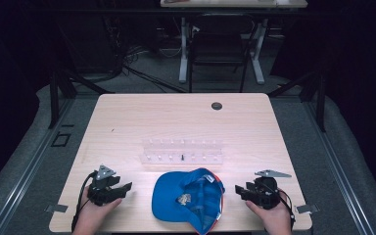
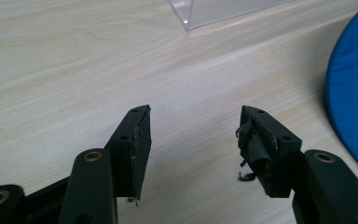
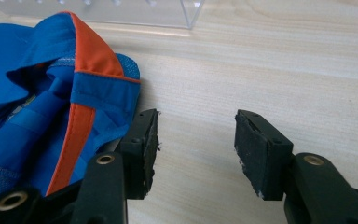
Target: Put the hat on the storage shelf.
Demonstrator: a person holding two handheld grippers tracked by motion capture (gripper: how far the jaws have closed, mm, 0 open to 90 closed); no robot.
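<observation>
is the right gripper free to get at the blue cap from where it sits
Probably yes. The right gripper rests open on the table, right beside the blue cap, with bare wood between its jaws and nothing between it and the cap's orange-trimmed edge.

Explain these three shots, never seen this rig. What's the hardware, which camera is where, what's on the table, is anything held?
There's no robot here: a person holds a pair of hand-held tongs in each hand. The high view looks down from above the person's side of the wooden table; the left tongs sit at its left, the right tongs at its right. The other two pictures come from cameras riding on each pair, looking along its black jaws: left tongs and right tongs. Both are open and hold nothing, with bare table between the jaws. On the table, between the hands, lies a blue cap with orange trim, upside down. Beyond it stands a clear plastic rack with rows of small pegs. A dark round spot sits near the far edge.
</observation>
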